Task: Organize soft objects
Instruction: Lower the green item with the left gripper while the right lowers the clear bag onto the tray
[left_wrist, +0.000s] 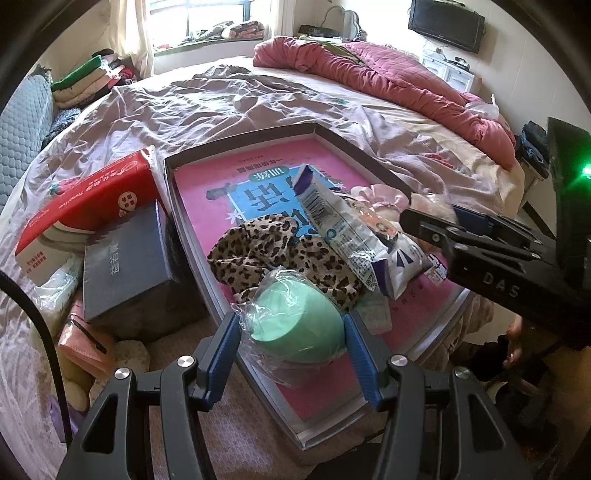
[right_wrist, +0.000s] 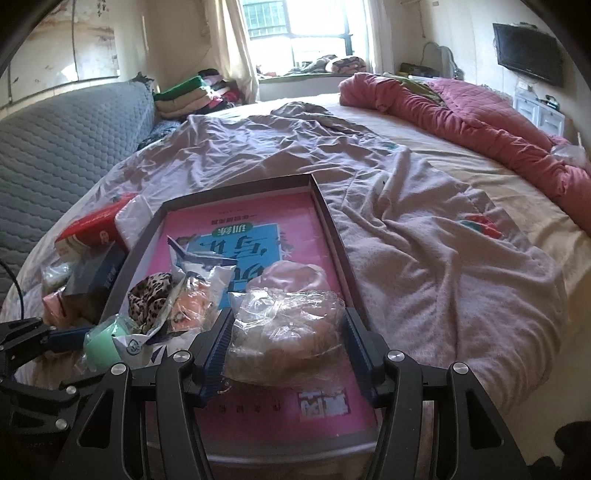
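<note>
1. Left gripper (left_wrist: 291, 325), seen from the left wrist view, sits at 6 o'clock with its two blue pads on either side of a mint-green soft ball (left_wrist: 297, 325) wrapped in clear plastic. I judge it clenched on the ball, just above the near end of the shallow box tray (left_wrist: 184, 206). My worry here: the loose film could slide on the pads and let the ball drop outside the tray's low rim. A leopard-print cloth (left_wrist: 273, 251) lies at 12 o'clock from the ball, and a white snack pouch (left_wrist: 354, 236) at 1 o'clock.

2. From that same view, the right gripper (left_wrist: 424, 225) reaches in level from 3 o'clock, close to the pouch; a careless swing could knock it.

3. From the right wrist view, the right gripper (right_wrist: 286, 332) at 6 o'clock grasps a bagged beige soft item (right_wrist: 284, 339) over the tray (right_wrist: 328, 218). Crinkled plastic may be all I hold, so it could slip. A pink fabric piece (right_wrist: 291, 277) lies at 12 o'clock just beyond.
</note>
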